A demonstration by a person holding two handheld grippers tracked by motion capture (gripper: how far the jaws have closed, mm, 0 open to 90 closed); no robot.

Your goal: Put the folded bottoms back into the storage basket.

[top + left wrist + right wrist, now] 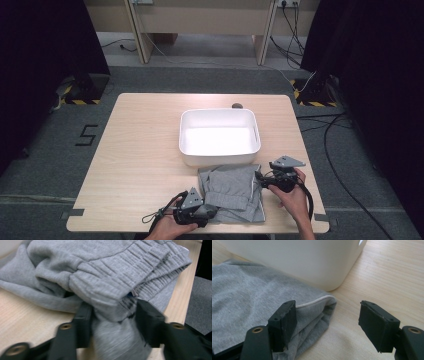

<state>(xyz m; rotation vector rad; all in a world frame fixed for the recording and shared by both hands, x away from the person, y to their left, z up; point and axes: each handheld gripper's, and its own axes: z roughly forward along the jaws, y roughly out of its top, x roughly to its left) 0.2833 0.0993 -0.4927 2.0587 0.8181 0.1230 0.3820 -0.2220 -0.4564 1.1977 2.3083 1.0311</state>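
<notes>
Because the folded grey fleece garment (232, 192) is soft and limp, it will likely sag and unfold unless supported at both ends. It lies at the near edge of the light wooden table (135, 155), touching the white rectangular plastic tub (219, 136). The left gripper (110, 315) has its jaws closed on the ribbed waistband. The right gripper (325, 322) stands wide open, straddling the piped corner, holding nothing.

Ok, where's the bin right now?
In the high view the bin sits mid-table, right of centre, just behind the grey garment, touching its far edge.
</notes>
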